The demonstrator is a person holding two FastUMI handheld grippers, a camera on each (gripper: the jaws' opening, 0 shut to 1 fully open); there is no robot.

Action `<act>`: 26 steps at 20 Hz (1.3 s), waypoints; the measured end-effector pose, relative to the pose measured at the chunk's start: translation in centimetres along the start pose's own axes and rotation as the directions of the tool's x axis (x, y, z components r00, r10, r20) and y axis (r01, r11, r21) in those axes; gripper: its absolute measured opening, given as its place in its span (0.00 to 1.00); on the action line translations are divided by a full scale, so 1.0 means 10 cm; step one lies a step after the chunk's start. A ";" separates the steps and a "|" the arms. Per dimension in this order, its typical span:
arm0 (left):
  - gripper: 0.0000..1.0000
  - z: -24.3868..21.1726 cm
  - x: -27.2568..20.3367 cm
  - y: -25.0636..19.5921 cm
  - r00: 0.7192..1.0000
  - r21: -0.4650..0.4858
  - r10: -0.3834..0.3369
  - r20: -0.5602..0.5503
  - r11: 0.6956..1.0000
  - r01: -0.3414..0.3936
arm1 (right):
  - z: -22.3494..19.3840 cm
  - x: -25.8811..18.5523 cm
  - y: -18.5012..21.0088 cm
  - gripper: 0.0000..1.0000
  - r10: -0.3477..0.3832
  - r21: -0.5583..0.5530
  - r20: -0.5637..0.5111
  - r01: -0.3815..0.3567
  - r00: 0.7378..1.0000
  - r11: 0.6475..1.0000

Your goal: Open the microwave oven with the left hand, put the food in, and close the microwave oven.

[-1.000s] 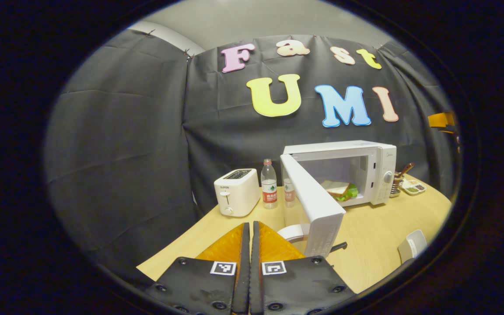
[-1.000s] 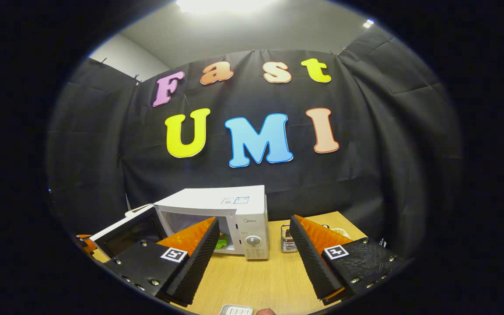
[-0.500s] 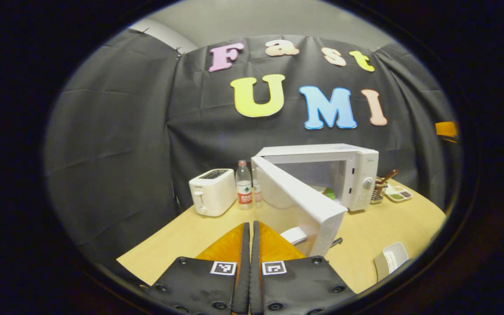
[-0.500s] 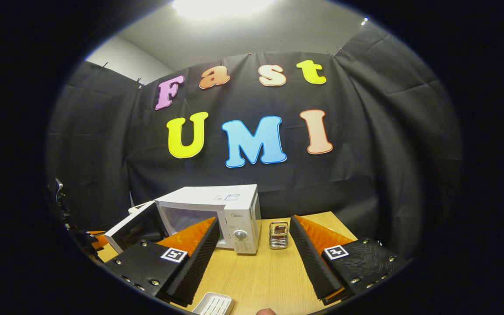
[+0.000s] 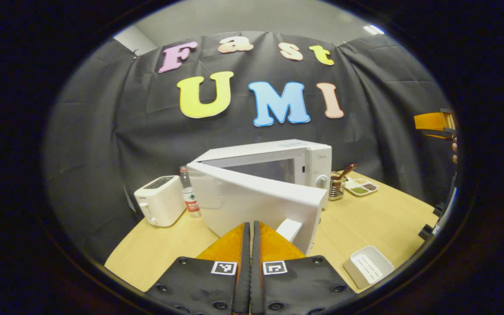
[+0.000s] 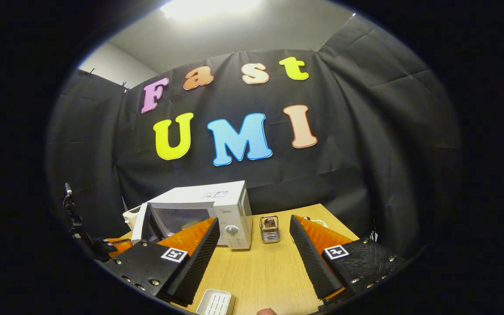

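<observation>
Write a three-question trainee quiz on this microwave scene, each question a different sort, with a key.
1. True or false: the microwave door is fully shut.
2. Which gripper has its fingers apart? A) left gripper B) right gripper
3. Fill in: left of the water bottle in the left gripper view stands a white ____.

Key: 1 false, it is still partly open. 2 B. 3 toaster.

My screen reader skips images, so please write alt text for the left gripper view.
The shut tongs point at a white microwave whose door is nearly closed. A toaster and bottle stand left of it on the wooden table.
</observation>
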State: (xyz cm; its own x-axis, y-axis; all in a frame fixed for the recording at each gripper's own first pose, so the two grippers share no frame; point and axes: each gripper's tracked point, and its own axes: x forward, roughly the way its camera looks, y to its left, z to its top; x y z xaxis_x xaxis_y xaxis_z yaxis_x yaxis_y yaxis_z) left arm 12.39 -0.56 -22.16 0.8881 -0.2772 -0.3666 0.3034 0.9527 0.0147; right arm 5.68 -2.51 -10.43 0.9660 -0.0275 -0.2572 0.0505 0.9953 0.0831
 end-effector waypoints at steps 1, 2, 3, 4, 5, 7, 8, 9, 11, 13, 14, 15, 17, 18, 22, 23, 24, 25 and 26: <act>0.03 0.04 0.09 -0.07 1.000 -0.001 -0.028 0.008 1.000 0.028 | -0.02 0.00 0.00 0.98 -0.012 0.000 -0.005 0.012 1.000 1.000; 0.03 0.08 0.17 -0.10 0.999 -0.002 -0.050 0.014 0.999 0.050 | -0.02 0.00 0.01 0.98 -0.023 0.004 -0.010 0.023 1.000 1.000; 0.07 0.08 0.25 -0.14 0.997 -0.004 -0.073 0.019 0.997 0.073 | -0.01 0.00 0.01 0.98 -0.035 0.009 -0.010 0.035 0.999 0.999; 0.07 0.13 0.33 -0.17 0.995 -0.006 -0.095 0.027 0.995 0.095 | 0.00 -0.01 0.01 0.98 -0.047 0.009 -0.006 0.047 0.999 0.999; 0.08 0.18 0.42 -0.21 0.993 -0.011 -0.116 0.034 0.993 0.116 | 0.01 -0.02 0.02 0.98 -0.062 0.003 -0.002 0.062 0.998 0.998; 0.07 0.24 0.59 -0.25 0.988 -0.025 -0.151 0.041 0.988 0.152 | 0.00 -0.04 0.00 0.98 -0.092 -0.004 -0.010 0.092 0.996 0.996; 0.04 0.25 0.66 -0.27 0.984 -0.034 -0.172 0.039 0.984 0.173 | 0.01 -0.05 0.00 0.98 -0.106 0.001 -0.010 0.106 0.994 0.994; 0.08 0.27 0.74 -0.30 0.981 -0.036 -0.190 0.039 0.981 0.192 | 0.02 -0.06 -0.01 0.98 -0.122 0.006 -0.010 0.122 0.993 0.993; 0.08 0.33 0.87 -0.36 0.974 -0.033 -0.222 0.042 0.974 0.223 | 0.04 -0.09 -0.04 0.98 -0.157 0.008 -0.002 0.157 0.988 0.988; 0.08 0.37 1.02 -0.42 0.968 -0.026 -0.248 0.046 0.968 0.249 | 0.04 -0.12 -0.07 0.98 -0.188 0.005 0.002 0.188 0.982 0.982; 0.08 0.39 1.08 -0.45 0.965 -0.023 -0.259 0.048 0.965 0.260 | 0.04 -0.14 -0.10 0.98 -0.204 0.004 0.002 0.204 0.979 0.979; 0.08 0.41 1.16 -0.50 0.961 -0.022 -0.271 0.051 0.962 0.272 | 0.03 -0.15 -0.12 0.98 -0.220 0.004 0.002 0.220 0.976 0.976; 0.08 0.44 1.31 -0.55 0.957 -0.014 -0.284 0.055 0.958 0.285 | 0.02 -0.18 -0.18 0.98 -0.250 0.009 -0.001 0.250 0.968 0.968; 0.08 0.46 1.37 -0.57 0.956 -0.012 -0.289 0.057 0.957 0.290 | 0.01 -0.20 -0.20 0.98 -0.264 0.012 -0.002 0.264 0.965 0.964; 0.07 0.55 1.67 -0.59 0.955 -0.013 -0.289 0.065 0.957 0.291 | -0.01 -0.25 -0.25 0.98 -0.307 0.007 -0.007 0.307 0.952 0.952; 0.07 0.54 1.74 -0.60 0.956 -0.014 -0.287 0.064 0.957 0.289 | -0.02 -0.26 -0.26 0.98 -0.314 0.002 -0.007 0.314 0.949 0.949; 0.07 0.55 1.80 -0.61 0.956 -0.015 -0.286 0.064 0.958 0.287 | -0.02 -0.27 -0.26 0.98 -0.321 -0.002 -0.007 0.321 0.947 0.947; 0.06 0.56 1.87 -0.62 0.957 -0.016 -0.285 0.063 0.958 0.286 | -0.02 -0.27 -0.27 0.98 -0.327 -0.004 -0.007 0.327 0.945 0.945; 0.07 0.58 1.93 -0.62 0.957 -0.011 -0.283 0.061 0.959 0.284 | -0.02 -0.27 -0.27 0.98 -0.333 -0.004 -0.003 0.333 0.943 0.943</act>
State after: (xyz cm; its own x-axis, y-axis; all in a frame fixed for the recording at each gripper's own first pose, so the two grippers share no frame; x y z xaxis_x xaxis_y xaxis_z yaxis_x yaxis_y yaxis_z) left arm 29.64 -12.58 -23.88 0.7856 -0.5422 -0.2982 0.5391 0.8363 -0.1003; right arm 2.92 -5.14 -10.13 0.8931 -0.3575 -0.2731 0.3686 0.9295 -0.0115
